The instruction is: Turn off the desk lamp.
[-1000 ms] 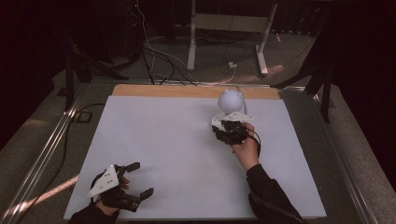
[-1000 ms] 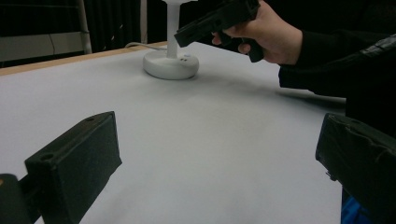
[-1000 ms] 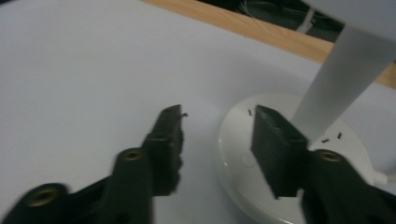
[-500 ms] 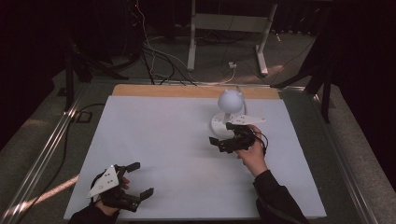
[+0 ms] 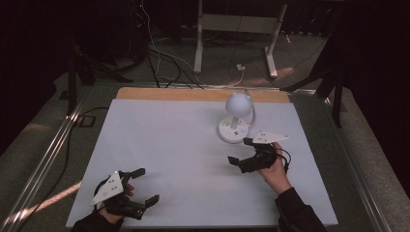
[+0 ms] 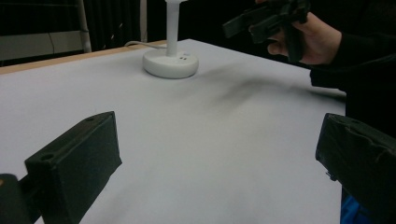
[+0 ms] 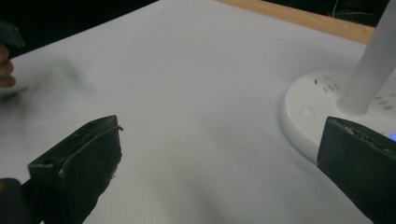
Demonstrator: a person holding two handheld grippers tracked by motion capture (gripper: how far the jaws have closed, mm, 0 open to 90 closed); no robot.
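White sheeting covers the table [image 5: 159, 145] in the high view, with a strip of bare wood along its far edge. A white desk lamp [image 5: 235, 121] stands in the upper right part of the sheet, its round head bent over a disc base. Just below and right of that base, the right gripper [image 5: 240, 153] hovers in the person's hand, jaws spread wide with nothing between them, having just been opening. The left gripper [image 5: 143, 186] rests at the lower left of the frame, jaws parted and empty, well apart from the lamp.

In the left gripper view, two black jaws rise at the bottom corners, wide apart over bare sheet. The lamp base [image 6: 170, 63] sits at upper centre, the other hand [image 6: 308, 39] at upper right.

In the right gripper view, the jaws stand released at the bottom corners; the lamp base [image 7: 310, 114] and stem lie at the right edge, just beside the right-hand jaw.
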